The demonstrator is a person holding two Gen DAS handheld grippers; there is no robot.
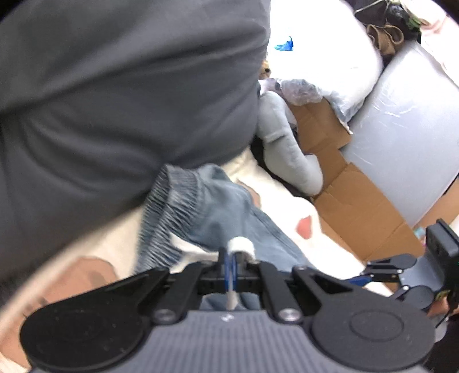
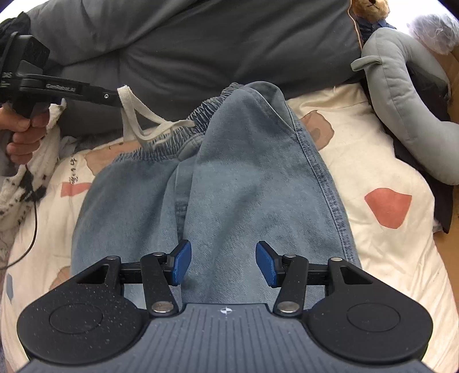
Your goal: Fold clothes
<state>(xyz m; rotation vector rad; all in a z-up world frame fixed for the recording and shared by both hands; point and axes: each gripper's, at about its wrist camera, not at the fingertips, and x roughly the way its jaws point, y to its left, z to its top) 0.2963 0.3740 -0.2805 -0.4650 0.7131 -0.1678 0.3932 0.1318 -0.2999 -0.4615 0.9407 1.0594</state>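
Light blue denim trousers (image 2: 243, 178) with an elastic waistband lie on the cream bedsheet (image 2: 373, 160), waistband toward the far side. My left gripper (image 2: 116, 96), at the upper left of the right wrist view, is shut on the trousers' white drawstring (image 2: 129, 112) and holds it lifted off the waistband. In the left wrist view the drawstring (image 1: 241, 246) shows pinched at the left gripper (image 1: 231, 266), with the trousers (image 1: 206, 206) just beyond. My right gripper (image 2: 223, 262) hangs open over the middle of the trousers, its blue pads (image 2: 182, 261) apart. The right gripper (image 1: 370, 272) also shows at the lower right.
A dark grey duvet (image 2: 186, 43) is bunched behind the waistband. A grey plush toy (image 2: 401, 100) and a teddy bear (image 2: 370, 8) lie at the right. A white black-spotted cloth (image 2: 17, 186) is at the left, by a hand (image 2: 23, 134). Cardboard (image 1: 352, 200) lies beside the bed.
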